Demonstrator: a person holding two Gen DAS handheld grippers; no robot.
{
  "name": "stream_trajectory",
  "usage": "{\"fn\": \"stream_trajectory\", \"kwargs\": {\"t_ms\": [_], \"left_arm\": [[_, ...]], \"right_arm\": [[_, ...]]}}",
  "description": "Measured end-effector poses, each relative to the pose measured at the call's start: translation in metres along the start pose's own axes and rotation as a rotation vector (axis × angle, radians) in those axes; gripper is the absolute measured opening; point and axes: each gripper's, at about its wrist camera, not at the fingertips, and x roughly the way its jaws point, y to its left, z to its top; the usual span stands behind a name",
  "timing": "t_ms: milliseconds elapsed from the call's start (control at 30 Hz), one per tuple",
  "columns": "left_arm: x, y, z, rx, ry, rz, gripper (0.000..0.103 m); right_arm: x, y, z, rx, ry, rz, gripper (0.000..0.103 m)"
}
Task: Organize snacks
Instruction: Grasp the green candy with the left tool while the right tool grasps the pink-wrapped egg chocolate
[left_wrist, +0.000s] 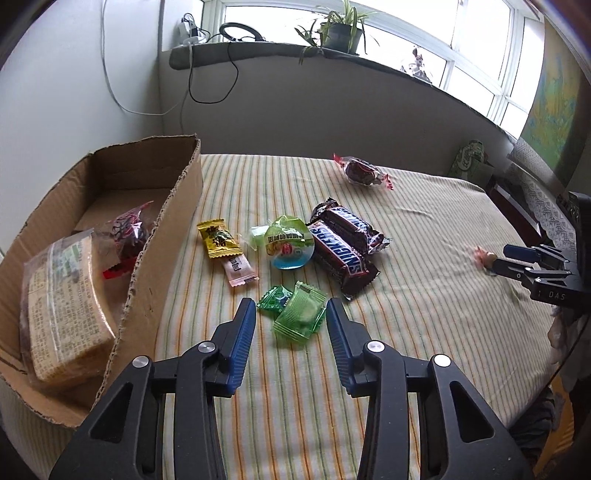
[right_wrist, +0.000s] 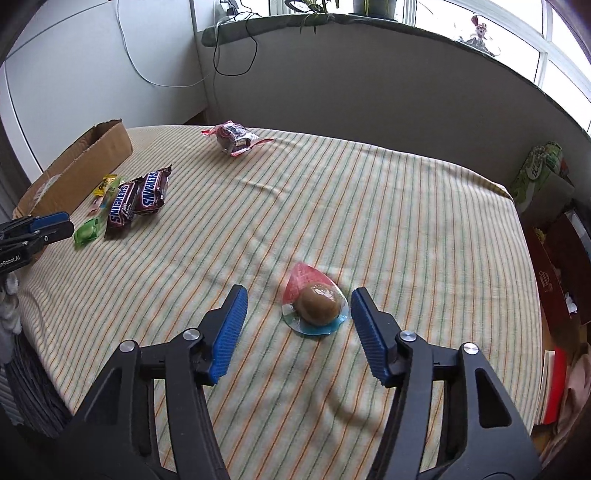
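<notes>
Snacks lie on a striped cloth. My left gripper (left_wrist: 291, 308) stands open around two green candy wrappers (left_wrist: 300, 318), its pads clear of them. Beyond lie a jelly cup (left_wrist: 290, 245), two Snickers bars (left_wrist: 343, 245), a yellow packet (left_wrist: 218, 239) and a pink sachet (left_wrist: 240, 271). A red-wrapped sweet (left_wrist: 364, 170) sits farther back. My right gripper (right_wrist: 299, 293) is open on both sides of a brown jelly cup with a red and blue lid (right_wrist: 316, 304), not touching it. A cardboard box (left_wrist: 155, 236) at the left holds a cracker pack (left_wrist: 62, 306) and a red sweet (left_wrist: 129, 232).
The table's right edge drops to boxes and books (right_wrist: 557, 280) on the floor. A green tissue box (right_wrist: 539, 173) stands at the far right corner. A windowsill with a potted plant (left_wrist: 341, 31) and cables runs along the wall behind.
</notes>
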Motion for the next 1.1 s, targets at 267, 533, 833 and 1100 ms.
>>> {"fn": "stream_trajectory", "kwargs": {"t_ms": [267, 533, 833, 1100], "left_arm": [[0.022, -0.013, 0.000, 0.065, 0.061, 0.033, 0.038], [0.031, -0.017, 0.002, 0.104, 0.071, 0.058, 0.038], [0.030, -0.027, 0.000, 0.154, 0.047, 0.072, 0.021], [0.028, -0.036, -0.005, 0.172, 0.051, 0.048, 0.019]], "right_arm": [[0.012, -0.003, -0.002, 0.000, 0.020, 0.008, 0.050], [0.016, -0.006, -0.003, 0.011, 0.028, 0.004, 0.044], [0.015, -0.008, -0.003, 0.011, 0.025, -0.009, 0.039], [0.012, -0.006, -0.006, 0.010, 0.019, -0.016, 0.038]]}}
